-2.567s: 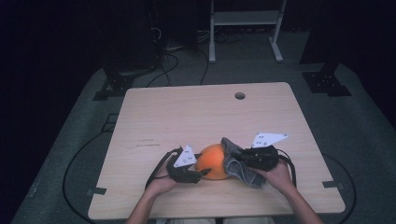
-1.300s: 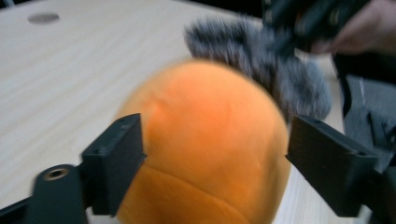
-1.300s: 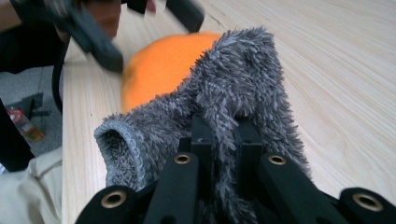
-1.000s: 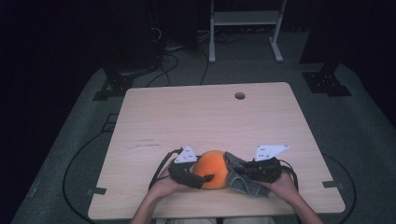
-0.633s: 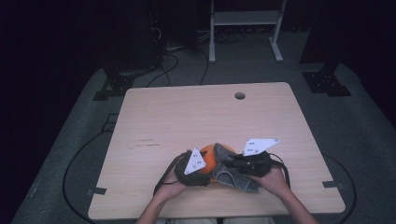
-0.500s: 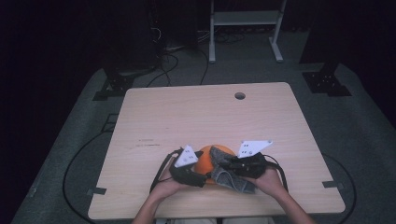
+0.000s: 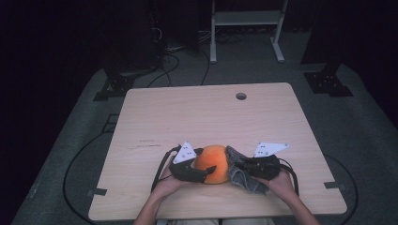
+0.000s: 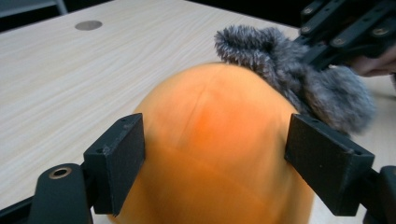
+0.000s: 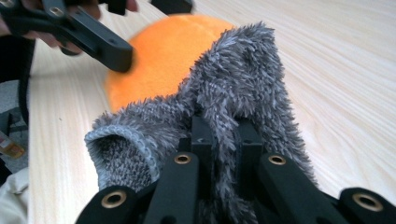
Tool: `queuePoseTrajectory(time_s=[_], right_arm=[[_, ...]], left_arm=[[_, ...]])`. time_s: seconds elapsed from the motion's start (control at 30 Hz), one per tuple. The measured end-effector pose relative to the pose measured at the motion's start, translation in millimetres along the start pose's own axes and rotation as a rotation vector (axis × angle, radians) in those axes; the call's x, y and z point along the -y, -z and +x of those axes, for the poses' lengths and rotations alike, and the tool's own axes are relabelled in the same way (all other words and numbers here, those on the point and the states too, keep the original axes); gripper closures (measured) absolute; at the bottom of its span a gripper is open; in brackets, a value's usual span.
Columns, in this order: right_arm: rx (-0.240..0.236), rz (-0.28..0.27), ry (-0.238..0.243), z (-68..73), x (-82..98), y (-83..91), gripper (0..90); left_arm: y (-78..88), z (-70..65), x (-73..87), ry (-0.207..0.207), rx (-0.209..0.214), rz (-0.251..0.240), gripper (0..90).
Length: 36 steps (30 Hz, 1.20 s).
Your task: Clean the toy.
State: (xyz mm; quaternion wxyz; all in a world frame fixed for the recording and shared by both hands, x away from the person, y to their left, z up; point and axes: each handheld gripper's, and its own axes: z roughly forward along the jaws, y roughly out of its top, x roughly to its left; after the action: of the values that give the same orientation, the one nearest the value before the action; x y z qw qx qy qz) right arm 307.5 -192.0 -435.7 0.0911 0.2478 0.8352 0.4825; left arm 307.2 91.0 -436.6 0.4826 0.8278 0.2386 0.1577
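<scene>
Wood surface (image 7: 197,112), near edge in use. Orange plush ball (image 7: 213,163) sits on it, near the front edge, between both hands. Grey fuzzy sock (image 7: 241,176) lies touching the ball's right side. Left gripper (image 8: 215,158) fingers straddle the ball, just been closing a bit, pads at its flanks. Right gripper (image 9: 224,135) fingers pressed together, pinching sock fabric.

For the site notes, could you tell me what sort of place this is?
Probably a lab or recording room: a bare wooden desk with a cable hole, cables trailing over grey carpet, dark surroundings.
</scene>
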Motion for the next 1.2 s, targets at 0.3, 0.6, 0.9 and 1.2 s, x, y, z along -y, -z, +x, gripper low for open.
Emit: queuePoseTrajectory(time_s=[0.3,0.6,0.9,1.2], right_arm=[[0.037,0.051,-0.057,-11.0,10.8,-1.9,81.5],[-0.022,-0.046,-0.061,-3.4,0.4,-0.5,81.4],[0.013,-0.008,-0.066,-10.7,7.8,5.1,81.4],[0.015,-0.012,-0.047,-5.4,0.0,2.1,81.4]], left_arm=[[11.5,8.5,16.3,-0.015,0.006,0.066,29.3],[12.9,9.6,18.7,-0.018,0.019,0.077,29.7],[14.2,8.0,21.3,-0.014,0.029,0.072,29.6],[9.7,-0.5,18.2,-0.064,0.028,0.058,30.3]])
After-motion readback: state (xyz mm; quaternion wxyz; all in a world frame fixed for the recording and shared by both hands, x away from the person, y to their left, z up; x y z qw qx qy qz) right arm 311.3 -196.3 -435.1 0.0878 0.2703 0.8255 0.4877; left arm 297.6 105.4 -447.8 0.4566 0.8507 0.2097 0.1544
